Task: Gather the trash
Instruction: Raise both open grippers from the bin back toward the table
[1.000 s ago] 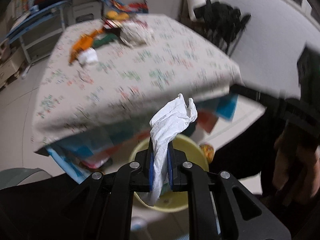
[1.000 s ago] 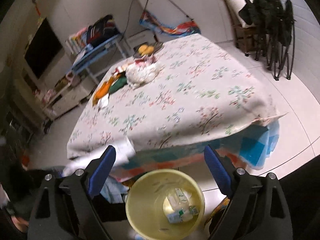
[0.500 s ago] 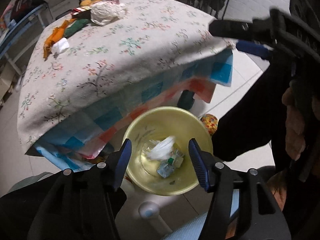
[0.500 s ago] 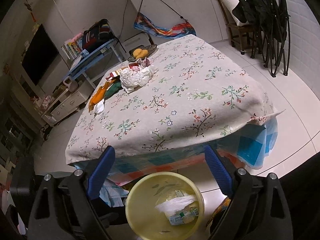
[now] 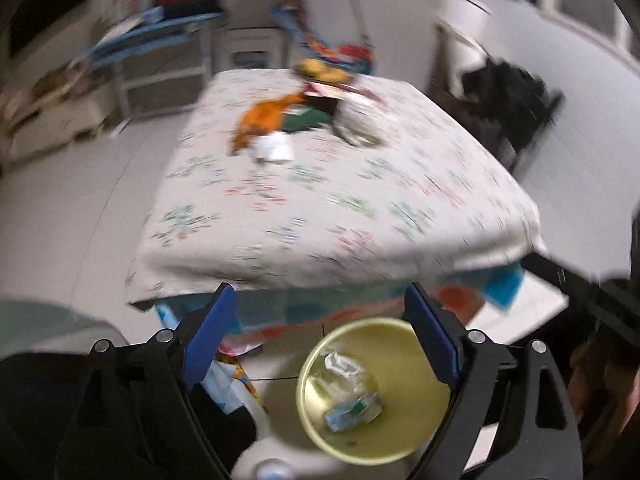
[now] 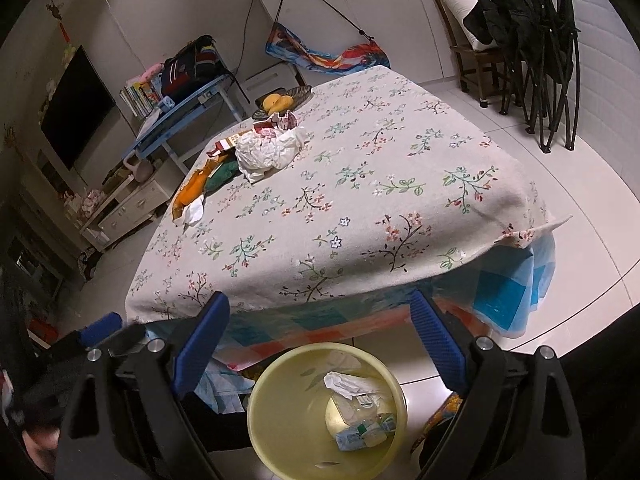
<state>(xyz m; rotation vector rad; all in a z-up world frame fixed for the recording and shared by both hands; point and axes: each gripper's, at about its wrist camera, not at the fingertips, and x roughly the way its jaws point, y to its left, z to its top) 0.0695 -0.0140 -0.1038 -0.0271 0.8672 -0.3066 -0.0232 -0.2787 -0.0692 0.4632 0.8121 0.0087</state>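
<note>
Gaping left gripper (image 5: 320, 328) (tissue (image 5: 340, 364) seemingly binned)

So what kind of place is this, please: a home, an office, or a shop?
Most likely a home living or dining room. A table with a floral tablecloth carries a fruit dish, a television hangs on the wall, and a yellow wastebasket stands on the tiled floor.

Fruit dish (image 6: 285, 100) on floral tablecloth (image 6: 360, 200) (far end); dark TV (image 6: 74, 120) on left wall; folded chairs (image 6: 548, 60) right.
</note>
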